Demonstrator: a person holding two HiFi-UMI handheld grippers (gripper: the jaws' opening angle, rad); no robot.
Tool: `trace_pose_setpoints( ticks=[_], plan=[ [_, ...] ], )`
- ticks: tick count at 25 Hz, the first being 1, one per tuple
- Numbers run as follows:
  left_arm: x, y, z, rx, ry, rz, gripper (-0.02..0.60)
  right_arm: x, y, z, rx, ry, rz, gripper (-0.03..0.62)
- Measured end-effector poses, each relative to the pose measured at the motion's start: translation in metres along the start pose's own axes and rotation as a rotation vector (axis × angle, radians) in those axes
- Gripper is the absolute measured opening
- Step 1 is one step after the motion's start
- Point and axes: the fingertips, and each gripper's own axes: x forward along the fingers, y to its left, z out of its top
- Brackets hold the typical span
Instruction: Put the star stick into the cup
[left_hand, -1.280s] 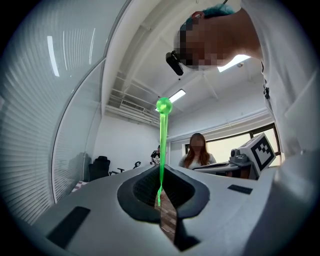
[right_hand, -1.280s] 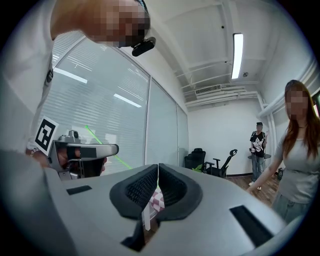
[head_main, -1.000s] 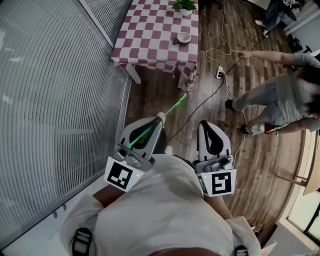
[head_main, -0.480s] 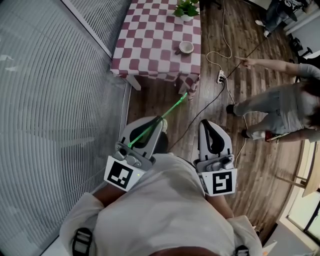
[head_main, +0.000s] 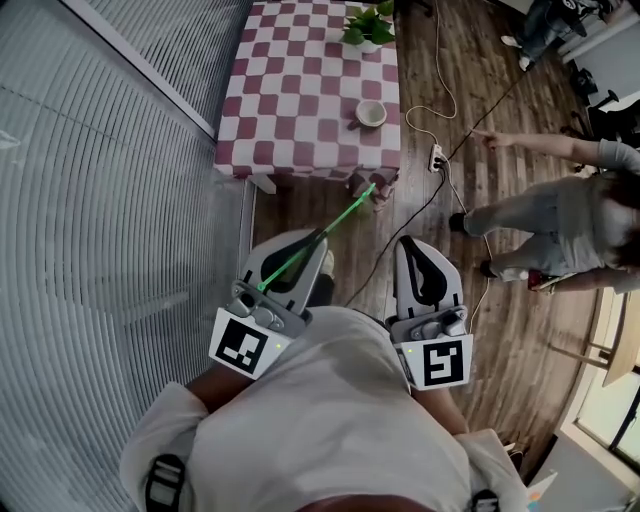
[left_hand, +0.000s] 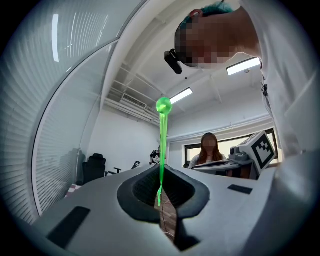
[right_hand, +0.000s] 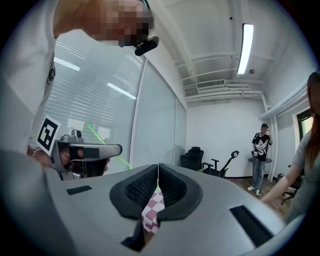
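L gripper (head_main: 320, 238) is clamping star stick (head_main: 345, 214) at its near end, jaws shut on it. The stick is pointing fwd, likely so its tip leads toward cup (head_main: 371, 113), which is sitting well apart on far checked table (head_main: 290, 110). R gripper (head_main: 410, 247) is hanging alongside, jaws closed, empty.

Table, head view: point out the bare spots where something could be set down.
The table's left half is bare, from its left edge across to the cup. A smaller free patch lies between the cup and the plant. The right edge is crowded: plant at the far corner, cup near the front.
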Motion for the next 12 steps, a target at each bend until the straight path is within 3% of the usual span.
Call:
trace_pose_setpoints(
  ticks=[12],
  plan=[
    [0.025, 0.048, -0.01, -0.016, 0.021, -0.037, 0.037, 0.052, -0.009, 0.001, 0.05, 0.006, -0.069, 0.032]
  ],
)
